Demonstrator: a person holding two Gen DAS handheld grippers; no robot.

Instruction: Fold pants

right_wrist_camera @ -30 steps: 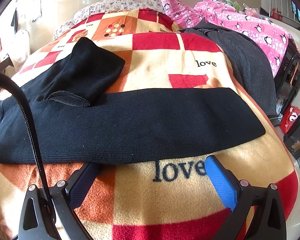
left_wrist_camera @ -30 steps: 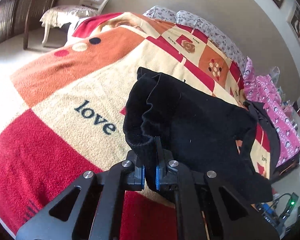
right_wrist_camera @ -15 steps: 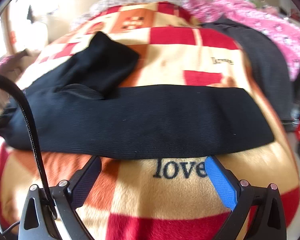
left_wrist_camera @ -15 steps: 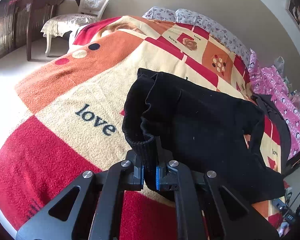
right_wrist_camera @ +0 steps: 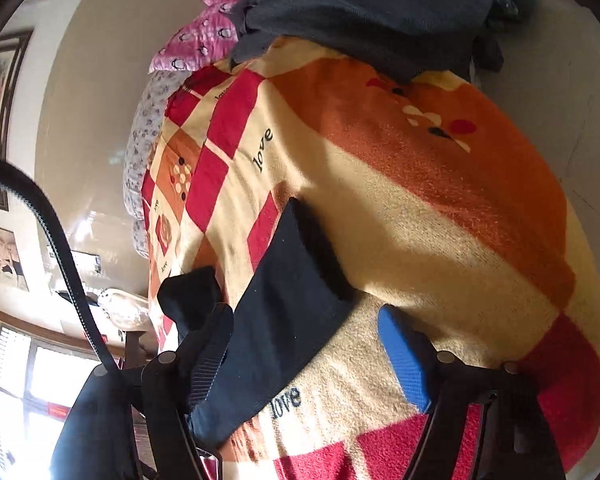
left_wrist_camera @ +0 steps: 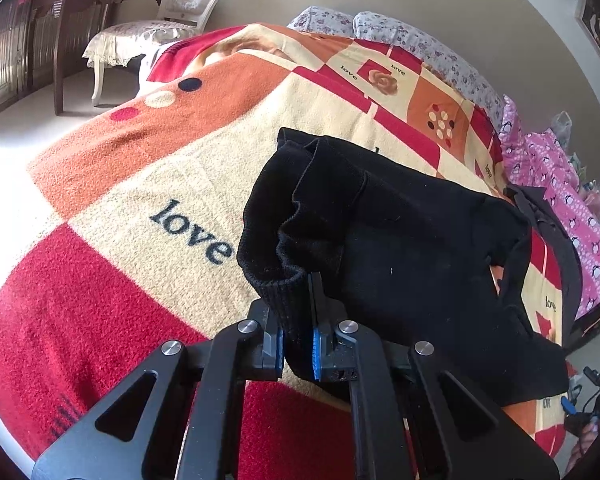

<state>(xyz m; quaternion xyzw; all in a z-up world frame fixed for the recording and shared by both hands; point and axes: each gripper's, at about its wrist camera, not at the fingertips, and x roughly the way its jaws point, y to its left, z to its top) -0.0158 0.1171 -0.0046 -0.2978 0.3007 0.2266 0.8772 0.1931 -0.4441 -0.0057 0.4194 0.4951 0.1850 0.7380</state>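
Black pants (left_wrist_camera: 412, 248) lie across the patterned blanket (left_wrist_camera: 148, 184) on the bed. Since the earlier frames the right wrist view has rolled sharply and swung along the bed; the left view is unchanged. The left gripper (left_wrist_camera: 297, 344) has its jaws clamped on the ribbed edge of the pants. The right gripper (right_wrist_camera: 308, 344) has just been narrowing its jaws, which stand apart; a fold of the pants (right_wrist_camera: 284, 320) lies between them, against the black finger (right_wrist_camera: 210, 356) and clear of the blue pad (right_wrist_camera: 404, 360).
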